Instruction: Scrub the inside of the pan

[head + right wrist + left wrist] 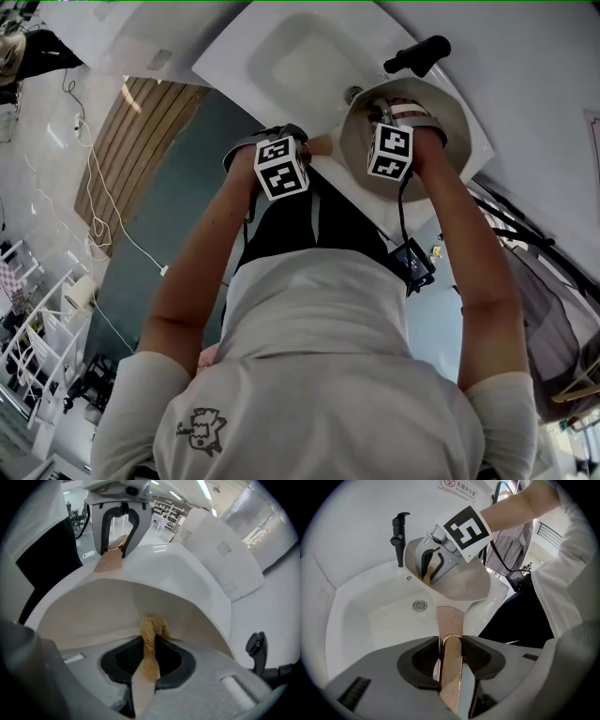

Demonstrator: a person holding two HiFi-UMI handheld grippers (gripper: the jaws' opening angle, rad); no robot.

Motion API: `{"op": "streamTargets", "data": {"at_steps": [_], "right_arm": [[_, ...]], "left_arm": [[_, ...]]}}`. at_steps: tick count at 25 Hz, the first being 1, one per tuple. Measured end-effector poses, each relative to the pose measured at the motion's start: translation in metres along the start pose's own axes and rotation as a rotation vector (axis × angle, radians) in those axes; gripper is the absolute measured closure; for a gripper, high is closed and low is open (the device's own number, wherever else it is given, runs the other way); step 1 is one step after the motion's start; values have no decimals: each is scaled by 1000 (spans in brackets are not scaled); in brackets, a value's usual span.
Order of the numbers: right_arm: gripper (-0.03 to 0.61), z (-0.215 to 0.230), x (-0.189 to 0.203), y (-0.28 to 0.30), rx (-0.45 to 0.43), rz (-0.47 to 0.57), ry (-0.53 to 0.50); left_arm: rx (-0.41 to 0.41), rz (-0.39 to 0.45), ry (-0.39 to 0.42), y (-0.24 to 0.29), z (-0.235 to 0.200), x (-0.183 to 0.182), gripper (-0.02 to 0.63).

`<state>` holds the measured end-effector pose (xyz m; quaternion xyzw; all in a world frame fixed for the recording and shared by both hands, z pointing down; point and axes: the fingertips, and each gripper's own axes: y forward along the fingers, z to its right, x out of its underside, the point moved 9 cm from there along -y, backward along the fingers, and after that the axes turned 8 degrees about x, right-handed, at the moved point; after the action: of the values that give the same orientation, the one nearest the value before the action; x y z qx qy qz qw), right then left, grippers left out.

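1. Pan: cream, held tilted over the edge of the sink. Its open side faces the right gripper, and its handle points back toward the person.
2. Pad: a tan scrubbing pad, pinched between the right gripper's jaws. Its tip is inside the pan, low on the inner wall. Contact looks likely but cannot be confirmed.
3. Left gripper: jaws clamped on the handle, steadying the pan.
4. Step in hand: judged to be the scrub itself, with the pad at the inner surface. The next move calls for pressing the pad on and sweeping it round the floor and wall while the left grip resists the push.
5. Edges and room: the pan's rim closely encloses the right jaws, so strokes must be short. The tap stands close beside the pan, and the sink's rim lies beneath it. Open room lies over the basin, toward the drain.
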<state>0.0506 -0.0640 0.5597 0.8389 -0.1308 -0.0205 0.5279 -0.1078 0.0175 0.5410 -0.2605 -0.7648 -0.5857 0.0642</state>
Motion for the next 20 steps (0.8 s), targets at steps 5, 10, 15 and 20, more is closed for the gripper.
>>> {"op": "streamTargets", "data": {"at_steps": [5, 10, 15, 20], "right_arm": [[509, -19, -12, -2, -120, 75, 5], [509, -37, -15, -5, -247, 137, 38], [511, -47, -13, -6, -410, 141, 109], [514, -58, -8, -7, -565, 105, 194]], "left_arm": [[-7, 7, 2, 0, -1, 0, 459], [-17, 12, 1, 0, -1, 0, 459], [-15, 22, 0, 0, -1, 2, 459], [-24, 18, 1, 1, 1, 2, 458]]}}
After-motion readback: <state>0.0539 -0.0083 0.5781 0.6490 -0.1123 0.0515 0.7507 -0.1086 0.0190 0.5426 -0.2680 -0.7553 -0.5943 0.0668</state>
